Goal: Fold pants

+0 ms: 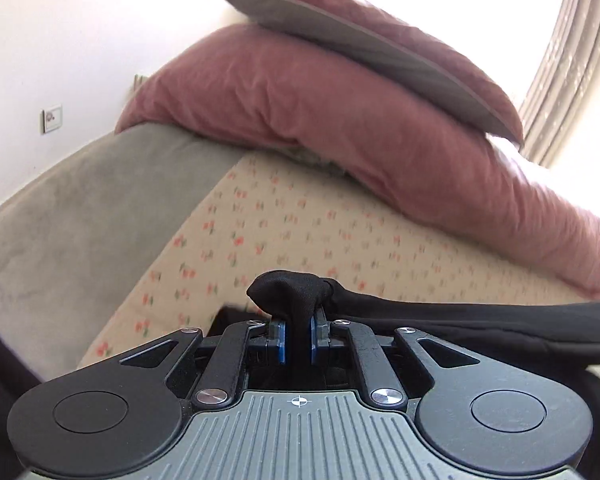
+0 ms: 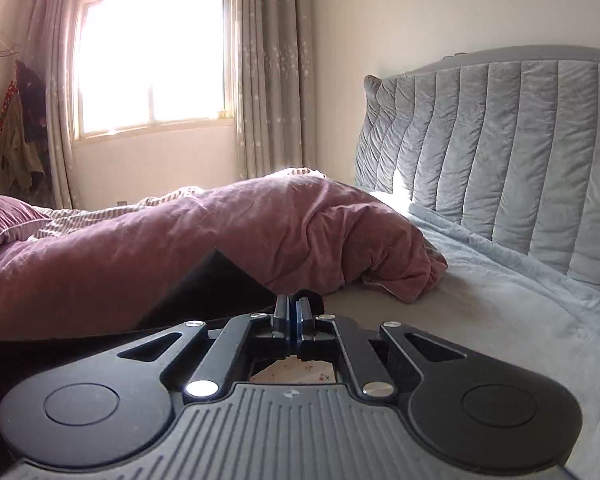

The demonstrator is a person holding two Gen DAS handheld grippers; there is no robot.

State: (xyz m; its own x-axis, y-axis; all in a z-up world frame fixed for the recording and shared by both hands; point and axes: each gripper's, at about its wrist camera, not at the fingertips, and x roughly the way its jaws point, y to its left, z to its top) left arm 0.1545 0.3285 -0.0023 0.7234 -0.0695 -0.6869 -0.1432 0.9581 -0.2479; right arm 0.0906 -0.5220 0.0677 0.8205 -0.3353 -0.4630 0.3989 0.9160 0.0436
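The black pants [image 1: 480, 328] lie on the bed and stretch to the right in the left wrist view. My left gripper [image 1: 297, 338] is shut on a bunched fold of the pants, which sticks up above the blue pads [image 1: 281, 344]. In the right wrist view, my right gripper [image 2: 293, 316] is shut on a thin edge of the black pants [image 2: 204, 292], which spread to the left in front of the quilt. Both grippers hold the cloth just above the bed.
A floral sheet [image 1: 284, 232] covers the bed beside a grey blanket [image 1: 80, 208]. A pink quilt [image 2: 180, 240] and pink pillows [image 1: 340, 44] are piled behind. A grey padded headboard [image 2: 500, 140] stands on the right, with a window [image 2: 152, 52] and curtains behind.
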